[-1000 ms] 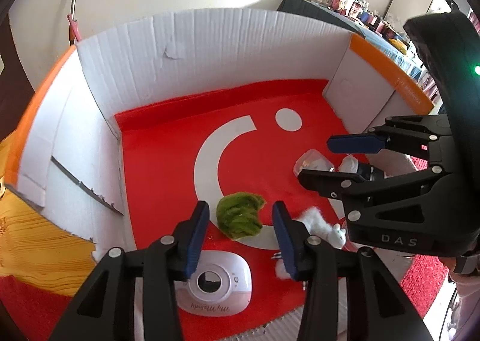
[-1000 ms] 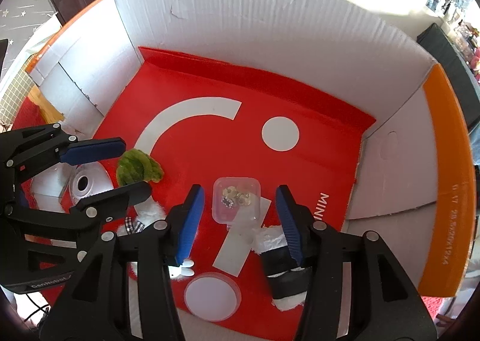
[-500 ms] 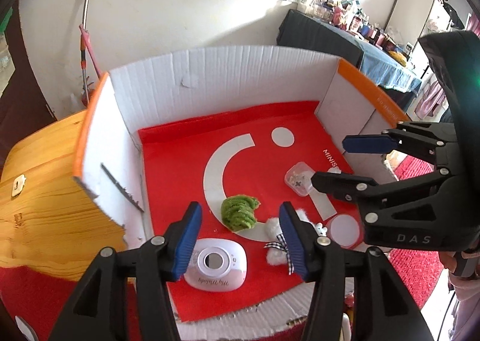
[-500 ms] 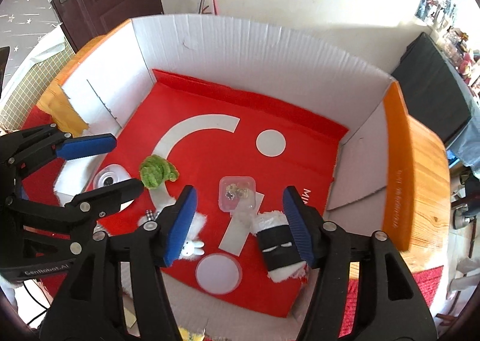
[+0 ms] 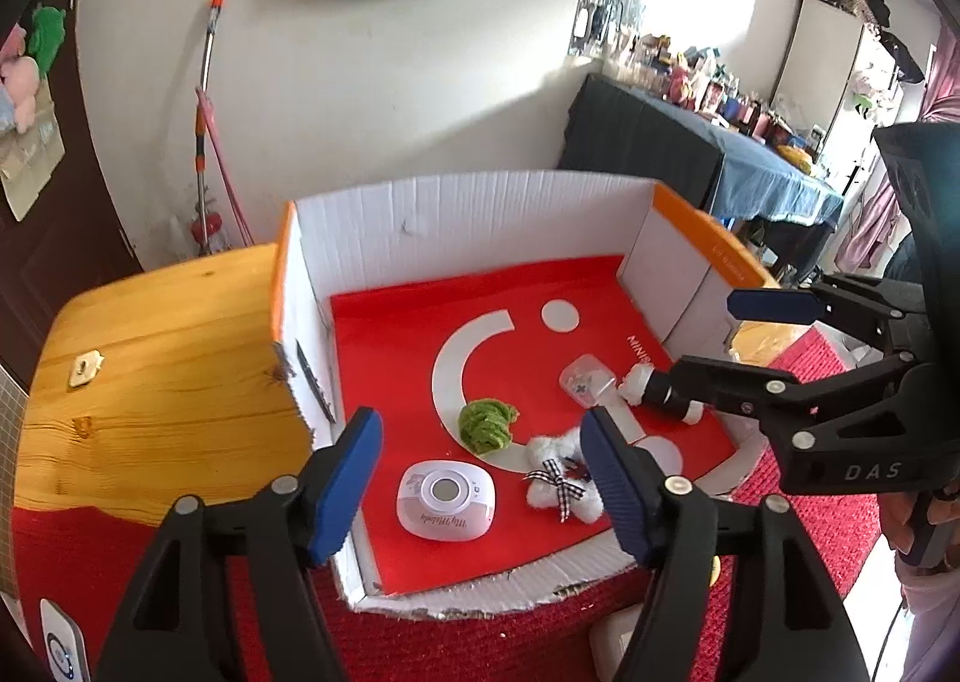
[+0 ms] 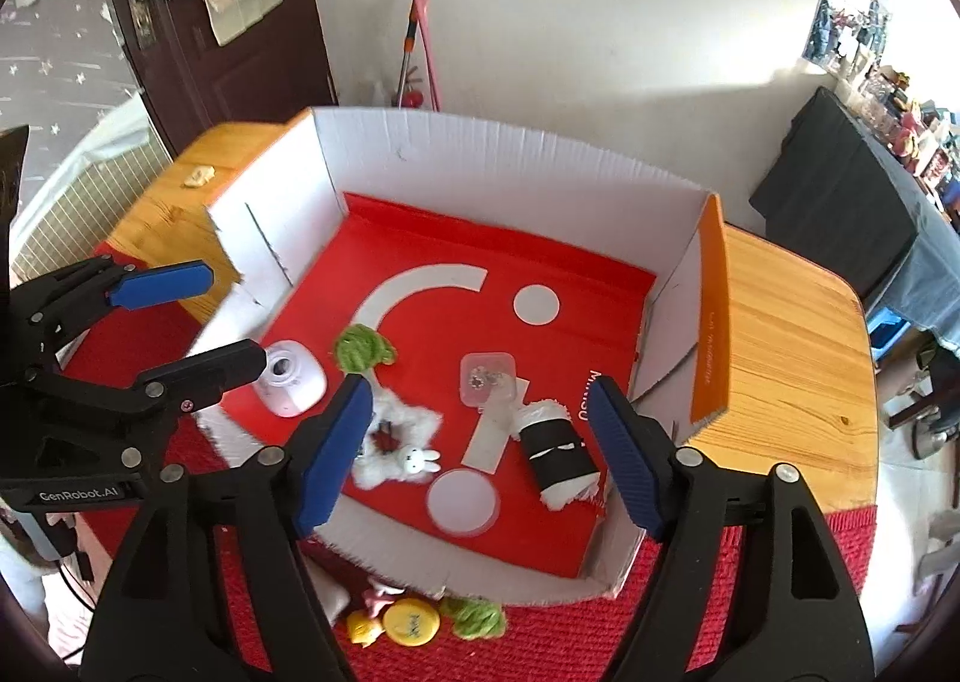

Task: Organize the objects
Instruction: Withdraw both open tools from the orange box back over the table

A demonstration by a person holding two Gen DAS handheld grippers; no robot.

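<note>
A white cardboard box (image 5: pixel 468 214) (image 6: pixel 504 166) with a red floor holds a green knitted piece (image 5: pixel 485 423) (image 6: pixel 362 349), a white-pink device (image 5: pixel 445 499) (image 6: pixel 292 382), a white fluffy toy with a checked bow (image 5: pixel 561 478) (image 6: pixel 399 451), a clear small case (image 5: pixel 585 379) (image 6: pixel 488 378), a black-and-white roll (image 5: pixel 663 397) (image 6: pixel 555 457) and a round white lid (image 6: pixel 462 502). My left gripper (image 5: pixel 483 493) (image 6: pixel 192 316) is open and empty above the box's near edge. My right gripper (image 6: pixel 480 460) (image 5: pixel 720 331) is open and empty, high over the box.
The box sits on a wooden table (image 5: pixel 156 364) (image 6: pixel 786 358) with a red mat (image 6: pixel 540 640) in front. On the mat lie a yellow cap (image 6: pixel 413 625), a small yellow figure (image 6: pixel 363 631) and a green knitted piece (image 6: pixel 477 619). A mop (image 5: pixel 207 130) leans on the wall behind.
Both grippers have pulled back and up from the box, so the whole box and table now show. Both stayed open and empty. The objects in the box have not moved.
</note>
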